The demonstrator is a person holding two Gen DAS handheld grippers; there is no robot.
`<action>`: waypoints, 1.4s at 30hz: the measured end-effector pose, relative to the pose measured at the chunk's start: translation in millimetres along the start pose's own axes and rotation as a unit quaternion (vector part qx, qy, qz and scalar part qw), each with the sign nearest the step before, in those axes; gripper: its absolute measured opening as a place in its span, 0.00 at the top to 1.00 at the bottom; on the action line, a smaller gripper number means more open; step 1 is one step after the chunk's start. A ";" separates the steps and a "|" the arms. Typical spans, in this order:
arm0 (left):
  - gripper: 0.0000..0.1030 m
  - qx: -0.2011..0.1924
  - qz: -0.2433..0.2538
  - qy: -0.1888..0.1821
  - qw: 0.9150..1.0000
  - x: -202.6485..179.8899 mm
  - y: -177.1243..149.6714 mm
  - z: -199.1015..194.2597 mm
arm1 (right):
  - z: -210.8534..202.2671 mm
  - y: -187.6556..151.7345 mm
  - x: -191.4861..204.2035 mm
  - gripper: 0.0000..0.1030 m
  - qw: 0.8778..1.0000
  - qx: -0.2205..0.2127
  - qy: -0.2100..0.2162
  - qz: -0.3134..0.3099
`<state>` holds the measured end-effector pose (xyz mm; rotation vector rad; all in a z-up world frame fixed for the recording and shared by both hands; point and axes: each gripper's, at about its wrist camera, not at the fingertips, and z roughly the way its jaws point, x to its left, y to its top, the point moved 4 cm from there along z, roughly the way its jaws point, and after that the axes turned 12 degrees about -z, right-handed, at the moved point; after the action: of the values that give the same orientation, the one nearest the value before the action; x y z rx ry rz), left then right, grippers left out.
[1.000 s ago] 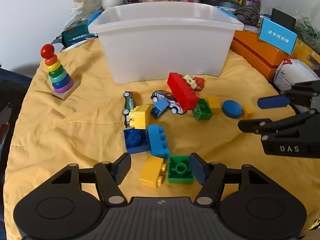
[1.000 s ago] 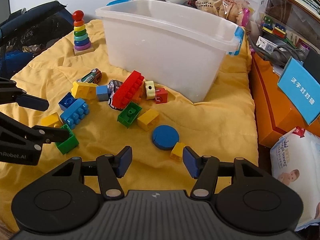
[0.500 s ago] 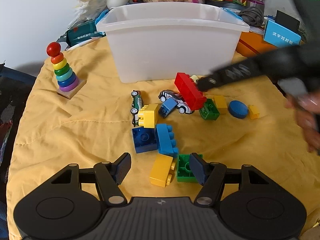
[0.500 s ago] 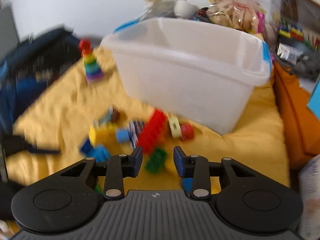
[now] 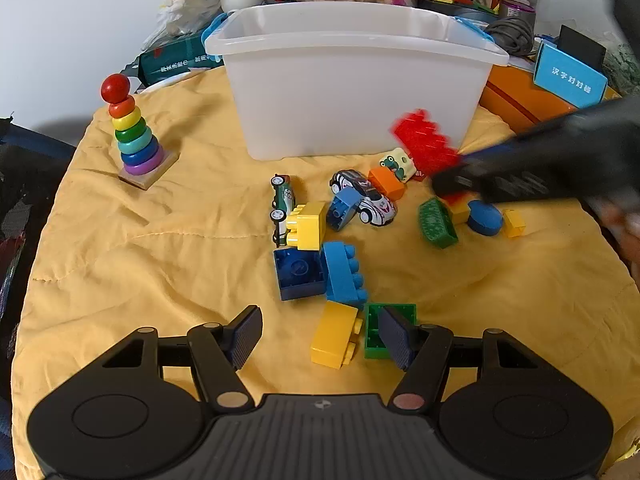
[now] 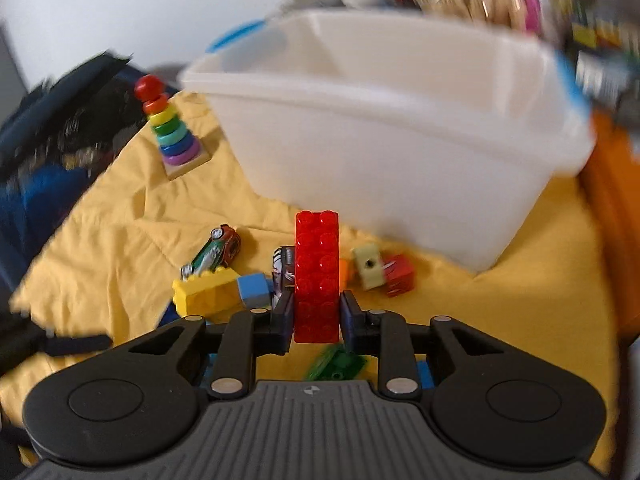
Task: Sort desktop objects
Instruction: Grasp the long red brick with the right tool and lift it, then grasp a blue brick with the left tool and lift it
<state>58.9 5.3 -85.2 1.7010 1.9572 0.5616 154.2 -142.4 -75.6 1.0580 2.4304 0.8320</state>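
My right gripper [image 6: 316, 312] is shut on a long red brick [image 6: 317, 276] and holds it upright above the yellow cloth, in front of the white bin [image 6: 400, 136]. In the left wrist view the red brick [image 5: 424, 144] shows blurred near the bin [image 5: 360, 80], with the right gripper [image 5: 520, 176] behind it. My left gripper [image 5: 320, 338] is open and empty, low over the cloth, with a yellow brick [image 5: 334, 334] and a green brick [image 5: 376, 332] between its fingers. Blue bricks [image 5: 320, 270], toy cars [image 5: 366, 200] and more bricks lie in the middle.
A rainbow ring stacker [image 5: 134, 136] stands at the left on the yellow cloth [image 5: 160, 260]. An orange box [image 5: 520, 100] and a blue card [image 5: 570, 76] sit at the right. Bags and clutter stand behind the bin. A dark bag [image 6: 60, 152] lies off the left edge.
My right gripper swung in from the right, closed on the red brick and lifted it off the pile. The green brick beside it tipped. My left gripper stayed open and moved back slightly.
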 end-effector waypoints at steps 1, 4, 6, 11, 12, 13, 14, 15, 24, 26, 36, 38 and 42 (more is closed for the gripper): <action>0.34 -0.001 0.000 0.001 1.000 0.2 0.2 0.2 | -8.4 -4.4 1.3 0.74 1.000 0.002 -0.007 -0.021; 0.34 0.000 -0.002 -0.002 1.000 -0.1 1.1 1.2 | -26.1 -23.6 7.7 0.74 0.997 0.020 -0.022 -0.072; 0.34 0.000 -0.006 -0.002 1.000 0.1 2.7 1.6 | -30.6 -38.8 15.2 0.74 0.993 0.038 -0.022 -0.106; 0.34 0.002 -0.015 -0.006 1.000 -1.7 5.1 3.1 | -26.4 -72.6 31.4 0.74 0.987 0.080 -0.011 -0.135; 0.34 0.003 -0.014 -0.007 1.000 -3.0 5.1 3.2 | -23.3 -74.8 35.4 0.74 0.987 0.085 -0.012 -0.135; 0.34 0.002 -0.013 -0.008 1.000 -4.3 5.2 3.4 | -21.7 -76.7 38.1 0.74 0.987 0.086 -0.013 -0.137; 0.34 0.001 -0.011 -0.009 1.000 -5.6 6.1 3.3 | -21.2 -77.8 40.2 0.74 0.986 0.086 -0.015 -0.141; 0.34 -0.003 -0.008 -0.010 1.000 -6.6 8.1 2.8 | -19.5 -78.3 42.5 0.74 0.985 0.086 -0.020 -0.148; 0.50 -0.005 0.102 0.008 0.995 -40.7 20.3 25.9 | -20.3 -82.5 39.7 0.72 0.987 0.078 -0.016 -0.140; 0.70 0.017 0.096 0.008 0.995 -39.0 18.7 40.0 | -19.5 -83.3 38.2 0.72 0.987 0.077 -0.013 -0.137; 0.76 0.056 -0.032 -0.076 0.995 6.3 18.3 12.0 | -21.3 -83.5 36.3 0.72 0.988 0.072 -0.007 -0.140; 0.76 0.060 -0.045 -0.074 0.994 17.9 12.0 -2.4 | -22.1 -82.5 36.6 0.72 0.987 0.070 -0.005 -0.143; 0.76 0.080 -0.112 -0.078 0.987 47.5 -10.1 -19.0 | -22.7 -77.3 40.3 0.72 0.987 0.066 0.002 -0.146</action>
<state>34.3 51.0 -80.3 1.5365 2.0886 0.1889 74.2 -162.7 -111.6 0.7153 2.5892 0.5834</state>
